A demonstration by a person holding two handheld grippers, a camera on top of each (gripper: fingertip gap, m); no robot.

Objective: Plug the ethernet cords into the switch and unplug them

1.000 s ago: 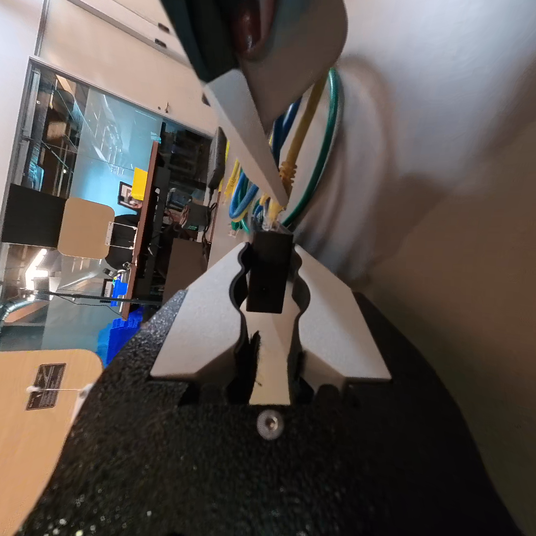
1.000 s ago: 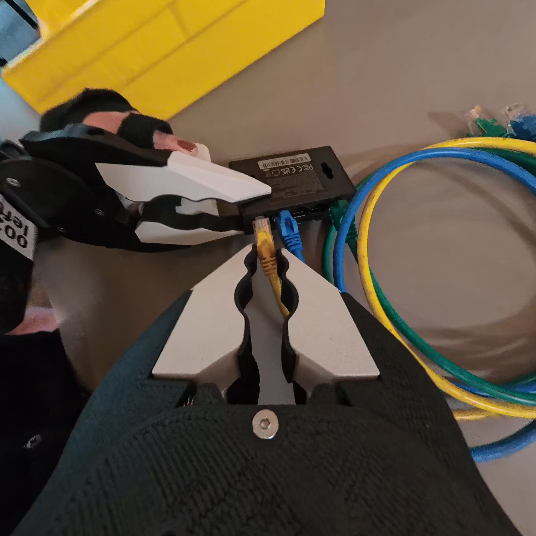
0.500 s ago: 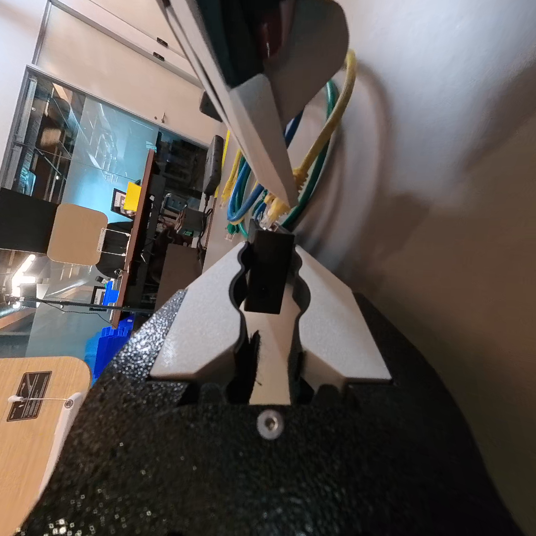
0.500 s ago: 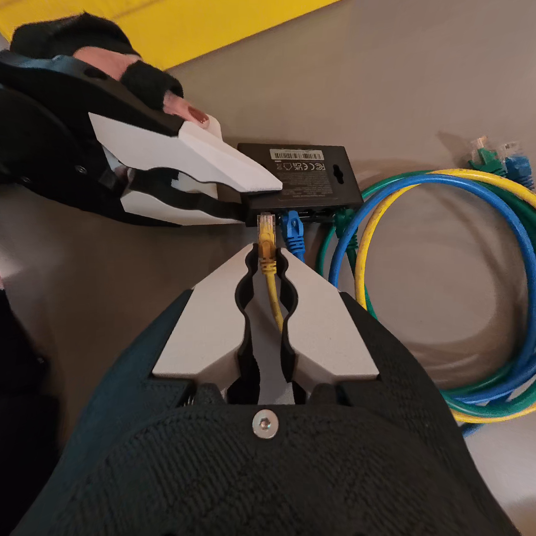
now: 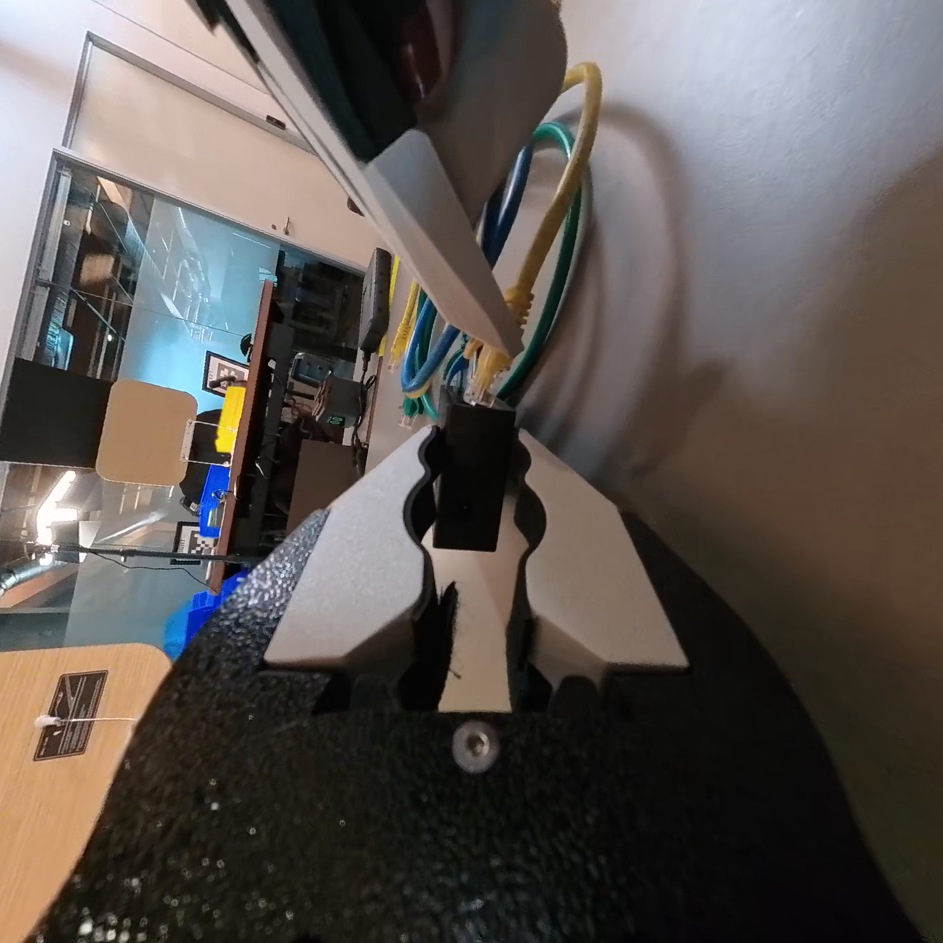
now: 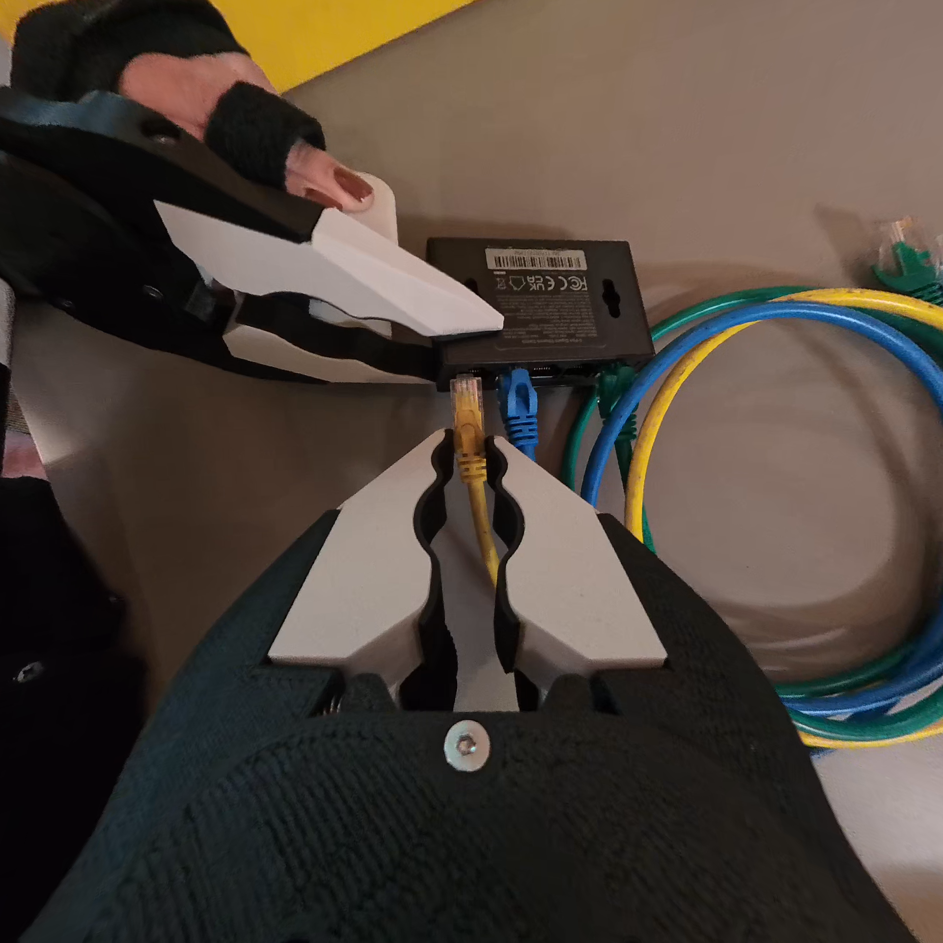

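A black switch (image 6: 541,301) lies bottom side up on the grey table. My left gripper (image 5: 474,449) is shut on the switch's (image 5: 472,485) left end; it shows from the side in the right wrist view (image 6: 433,352). My right gripper (image 6: 468,439) is shut on the yellow cord's plug (image 6: 467,408), whose clear tip sits just in front of the leftmost port, not clearly inside it. A blue plug (image 6: 520,408) and a green plug (image 6: 615,388) sit in ports to its right. In the left wrist view the right gripper's finger (image 5: 449,265) and yellow plug (image 5: 485,377) meet the switch.
Blue, yellow and green cords (image 6: 765,326) lie coiled to the right of the switch. Loose green plug ends (image 6: 908,260) lie at the far right. A yellow bin (image 6: 357,35) stands behind the left gripper. A gloved hand (image 6: 214,97) holds the left gripper. My left and right fingertips are right by each other.
The right gripper has drawn back and levelled, and the yellow plug's tip now stands just outside the leftmost port. The left gripper keeps its hold on the switch.
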